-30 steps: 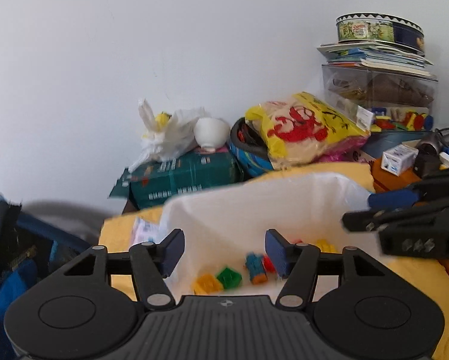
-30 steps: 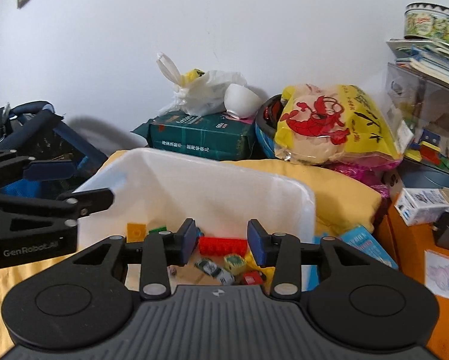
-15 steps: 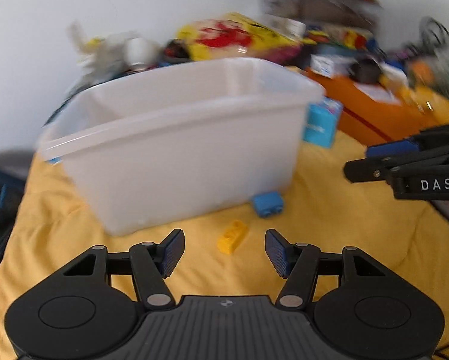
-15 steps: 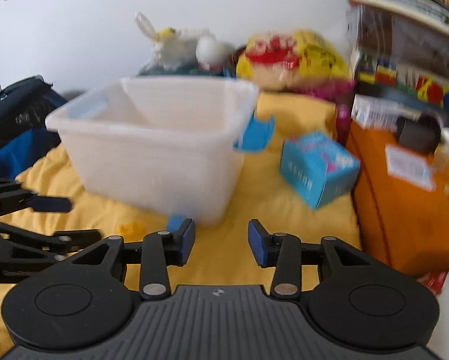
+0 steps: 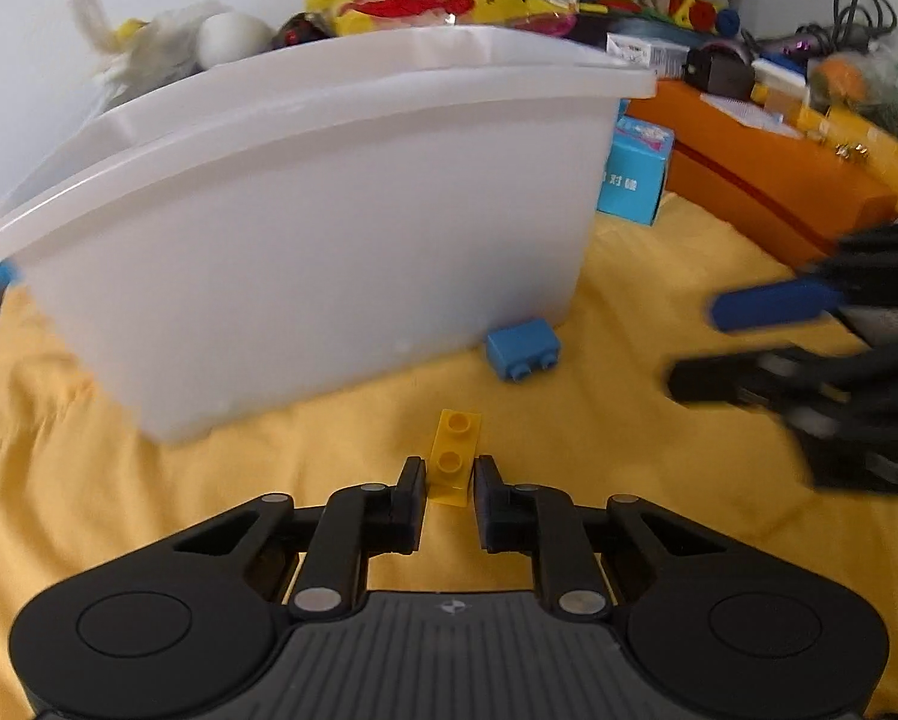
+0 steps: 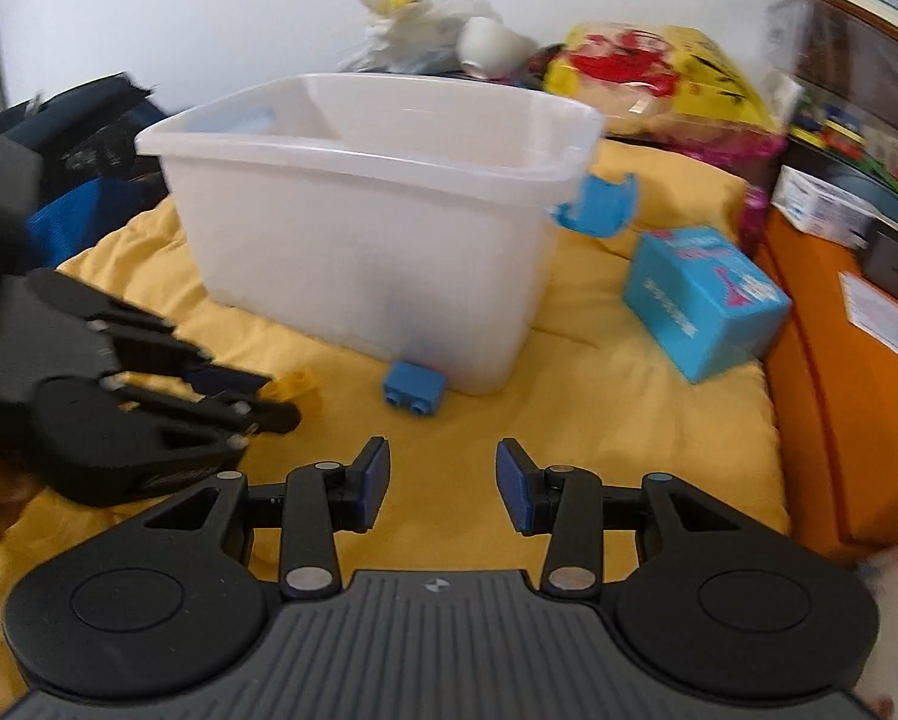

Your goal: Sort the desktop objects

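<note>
From the left wrist, the left gripper (image 5: pixel 447 483) had narrowed its jaws from wide open half a second earlier, flanking the yellow brick (image 5: pixel 452 463) on the yellow cloth (image 5: pixel 149 510) before the white bin (image 5: pixel 305 228); contact was unclear. Pickup seemed underway; next, close and lift.

From the right wrist, the right gripper (image 6: pixel 443 483) hung wide open, empty, facing the blue brick (image 6: pixel 413 388) beside the bin.

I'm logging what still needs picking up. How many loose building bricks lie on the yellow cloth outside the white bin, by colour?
Yellow brick, between the left gripper's jaws: 1
Blue brick, against the white bin's base: 1
Total: 2
</note>
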A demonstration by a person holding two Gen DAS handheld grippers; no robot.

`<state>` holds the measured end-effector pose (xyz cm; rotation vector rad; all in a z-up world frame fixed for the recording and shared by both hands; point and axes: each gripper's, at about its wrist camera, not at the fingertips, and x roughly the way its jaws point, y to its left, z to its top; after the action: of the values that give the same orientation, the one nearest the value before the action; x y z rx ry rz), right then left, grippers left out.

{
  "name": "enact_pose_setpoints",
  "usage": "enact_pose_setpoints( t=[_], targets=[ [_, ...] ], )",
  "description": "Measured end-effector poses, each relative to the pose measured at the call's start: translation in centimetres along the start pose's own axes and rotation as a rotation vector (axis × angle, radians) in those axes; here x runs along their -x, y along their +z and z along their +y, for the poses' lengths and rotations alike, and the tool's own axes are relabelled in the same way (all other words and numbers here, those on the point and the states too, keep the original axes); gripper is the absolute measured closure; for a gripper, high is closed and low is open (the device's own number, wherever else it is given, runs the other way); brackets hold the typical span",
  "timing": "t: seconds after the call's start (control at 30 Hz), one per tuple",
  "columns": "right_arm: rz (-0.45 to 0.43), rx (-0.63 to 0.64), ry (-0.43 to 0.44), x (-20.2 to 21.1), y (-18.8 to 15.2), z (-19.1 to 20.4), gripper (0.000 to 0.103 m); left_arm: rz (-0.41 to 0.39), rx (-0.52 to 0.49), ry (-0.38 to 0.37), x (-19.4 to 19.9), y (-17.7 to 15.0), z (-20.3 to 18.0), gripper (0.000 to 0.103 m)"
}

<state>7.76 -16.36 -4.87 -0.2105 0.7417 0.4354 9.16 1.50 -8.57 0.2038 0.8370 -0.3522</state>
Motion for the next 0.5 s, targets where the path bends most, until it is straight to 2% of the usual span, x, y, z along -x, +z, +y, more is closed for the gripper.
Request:
enact_pose_setpoints(
  t=[0.13, 0.33, 0.5],
  targets=[
    [-0.029, 0.15, 0.004, -2.0, 0.4, 1.2, 0.062, 0.034, 0.037, 0.024, 1.9, -2.8, -0.1, 0.083],
    [-0.003, 0.301, 0.027, -5.7, 1.0, 2.7, 0.062, 0.054, 0.099, 0.045, 3.3, -5.4, 0.5, 0.083],
    [0.025, 0.318, 0.017, -7.6, 1.0, 3.0, 0.059, 0.039, 0.096, 0.059, 3.7, -5.7, 0.3, 0.082]
  ],
)
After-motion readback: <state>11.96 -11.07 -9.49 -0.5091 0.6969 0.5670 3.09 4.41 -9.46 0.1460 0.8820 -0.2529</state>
